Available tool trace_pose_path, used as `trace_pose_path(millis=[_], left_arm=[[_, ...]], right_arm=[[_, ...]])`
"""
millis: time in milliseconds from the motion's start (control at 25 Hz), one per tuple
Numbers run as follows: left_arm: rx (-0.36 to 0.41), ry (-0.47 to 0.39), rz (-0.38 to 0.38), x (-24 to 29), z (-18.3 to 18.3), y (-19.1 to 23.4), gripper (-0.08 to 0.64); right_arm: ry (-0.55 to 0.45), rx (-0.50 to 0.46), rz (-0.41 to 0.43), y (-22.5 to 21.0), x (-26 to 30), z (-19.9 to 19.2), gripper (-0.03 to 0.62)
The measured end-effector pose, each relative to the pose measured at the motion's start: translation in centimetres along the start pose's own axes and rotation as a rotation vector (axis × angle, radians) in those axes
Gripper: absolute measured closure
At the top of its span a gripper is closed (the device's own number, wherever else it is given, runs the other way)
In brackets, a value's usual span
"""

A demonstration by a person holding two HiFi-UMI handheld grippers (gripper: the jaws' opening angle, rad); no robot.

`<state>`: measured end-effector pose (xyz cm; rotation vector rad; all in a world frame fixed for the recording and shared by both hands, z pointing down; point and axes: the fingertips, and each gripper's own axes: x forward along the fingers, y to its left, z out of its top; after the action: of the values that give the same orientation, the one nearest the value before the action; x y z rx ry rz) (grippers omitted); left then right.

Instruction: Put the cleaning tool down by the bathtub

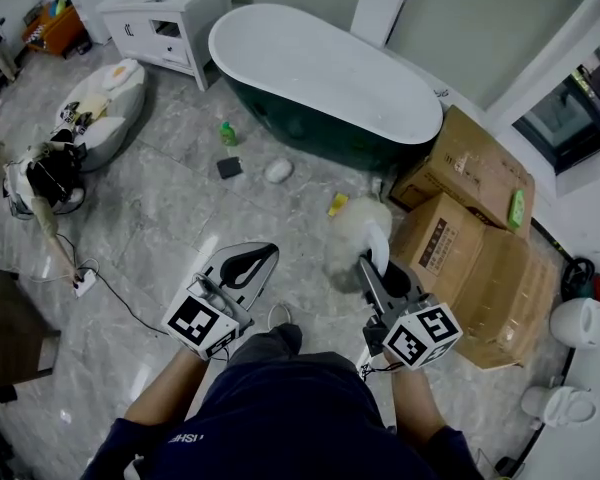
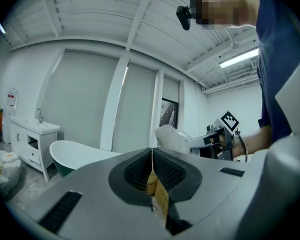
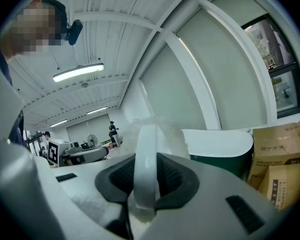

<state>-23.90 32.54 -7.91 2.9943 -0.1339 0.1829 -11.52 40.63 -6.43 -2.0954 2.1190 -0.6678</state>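
Observation:
The cleaning tool [image 1: 358, 230] is a fluffy white duster with a white handle [image 3: 146, 159]. My right gripper [image 1: 370, 266] is shut on that handle, and the fluffy head sticks out ahead toward the bathtub [image 1: 310, 130]. The tub is white inside and dark green outside, and it stands on the grey floor a little way ahead; it also shows behind the duster in the right gripper view [image 3: 225, 160]. My left gripper [image 1: 268, 252] is held level to the left of the duster, with its jaws shut and nothing between them. The left gripper view shows the duster head [image 2: 170, 138] off to its right.
Cardboard boxes [image 1: 470, 218] are stacked right of the tub. A green bottle [image 1: 227, 133], a black sponge [image 1: 229, 167], a white pad [image 1: 278, 171] and a yellow item [image 1: 338, 204] lie by the tub's near side. A white vanity [image 1: 165, 18] stands at the back left.

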Motion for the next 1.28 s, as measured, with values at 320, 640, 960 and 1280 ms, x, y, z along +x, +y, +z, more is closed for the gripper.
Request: trace_pose_path(millis=[320, 640, 960, 1280], left_arm=[[0.008, -0.011, -0.005, 0.8, 1.0, 3.2, 0.528], [0.014, -0.011, 0.006, 1.6, 1.5, 5.6, 0.528], [0.016, -0.006, 0.008, 4.2, 1.6, 7.8, 0.528], [0.01, 0.015, 0.026, 8.1, 1.7, 10.7, 0.528]], right_arm=[[-0.008, -0.001, -0.016, -0.4, 2.6, 1.3, 0.505], [-0.012, -0.005, -0.012, -1.4, 4.9, 2.4, 0.505], [-0.01, -0.003, -0.014, -3.8, 7.2, 3.6, 0.505], [0.004, 0.023, -0.011, -8.0, 10.5, 4.6, 0.505]])
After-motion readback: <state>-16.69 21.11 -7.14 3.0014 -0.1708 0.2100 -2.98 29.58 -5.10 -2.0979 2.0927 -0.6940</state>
